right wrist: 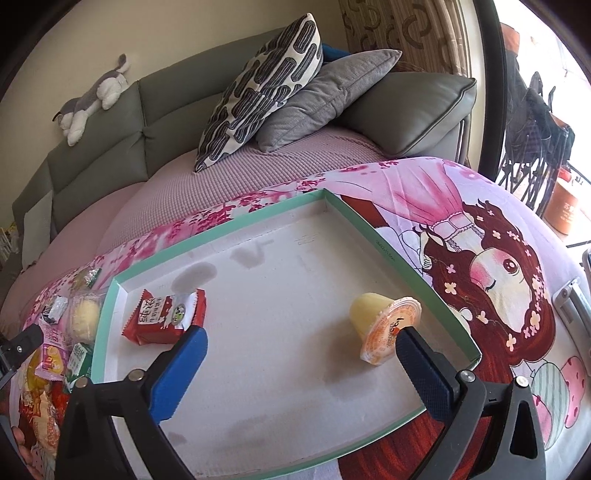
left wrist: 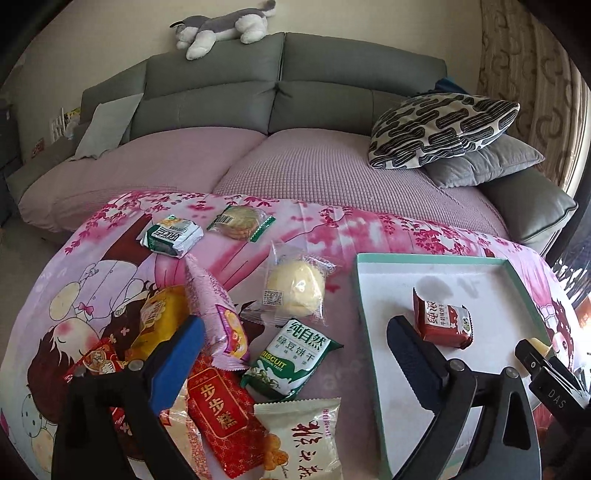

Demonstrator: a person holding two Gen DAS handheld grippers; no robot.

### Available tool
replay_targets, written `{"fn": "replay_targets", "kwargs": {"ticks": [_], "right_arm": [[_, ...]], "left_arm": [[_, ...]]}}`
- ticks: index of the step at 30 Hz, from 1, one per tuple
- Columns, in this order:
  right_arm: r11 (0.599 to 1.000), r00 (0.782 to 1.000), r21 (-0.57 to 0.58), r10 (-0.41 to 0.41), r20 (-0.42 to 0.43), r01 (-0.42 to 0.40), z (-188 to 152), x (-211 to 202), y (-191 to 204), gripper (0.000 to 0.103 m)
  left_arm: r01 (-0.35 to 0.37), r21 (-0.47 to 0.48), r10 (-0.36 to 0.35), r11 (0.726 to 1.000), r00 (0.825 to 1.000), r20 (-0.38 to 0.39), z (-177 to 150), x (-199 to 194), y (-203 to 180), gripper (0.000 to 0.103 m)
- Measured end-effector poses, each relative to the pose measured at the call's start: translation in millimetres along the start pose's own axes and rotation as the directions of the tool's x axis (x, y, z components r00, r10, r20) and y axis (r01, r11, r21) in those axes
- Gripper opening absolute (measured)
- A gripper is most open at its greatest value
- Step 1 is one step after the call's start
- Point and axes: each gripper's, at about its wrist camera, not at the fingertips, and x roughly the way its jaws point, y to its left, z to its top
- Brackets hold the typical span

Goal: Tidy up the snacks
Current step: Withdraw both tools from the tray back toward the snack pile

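A shallow white tray with a mint-green rim [left wrist: 360,295] [right wrist: 221,229] lies on the pink cartoon cloth. Inside it are a red biscuit packet [left wrist: 441,321] [right wrist: 162,317] and a yellow jelly cup [right wrist: 384,325] lying on its side. My left gripper [left wrist: 295,332] is open over the loose snacks left of the tray, with a green biscuit packet [left wrist: 291,358] below the gap. Around it are a wrapped bun [left wrist: 295,291], a pink packet [left wrist: 218,314], a red cake packet [left wrist: 221,417] and a cream packet [left wrist: 299,439]. My right gripper [right wrist: 300,334] is open over the tray floor, holding nothing.
Two more packets [left wrist: 171,236] [left wrist: 240,221] lie near the cloth's far edge. Behind the table stands a grey sofa [left wrist: 258,92] with a patterned cushion [left wrist: 443,125] and a plush toy [left wrist: 221,26]. The cloth drops off at the table's right edge [right wrist: 554,258].
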Motion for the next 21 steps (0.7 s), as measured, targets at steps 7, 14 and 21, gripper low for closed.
{"fn": "replay_targets", "kwargs": {"ticks": [7,14,21], "right_arm": [[0.996,0.998,-0.052,0.069,0.005,-0.069,-2.9,-7.3,32.0,0.103],[0.981,0.985,-0.094,0.171,-0.028,-0.173,-12.2,-11.0,78.4,0.103],[0.953,0.965,-0.157,0.248,-0.089,-0.259,-30.8,-16.0,130.8,0.103]], "left_arm": [[-0.041,-0.051,0.04,0.998,0.999,-0.007,-5.4,-8.4,34.1,0.099],[-0.097,-0.143,0.098,0.985,0.995,-0.004,-9.9,-24.9,81.4,0.099],[-0.149,-0.242,0.141,0.959,0.989,-0.048,-24.2,-33.4,124.4,0.099]]}}
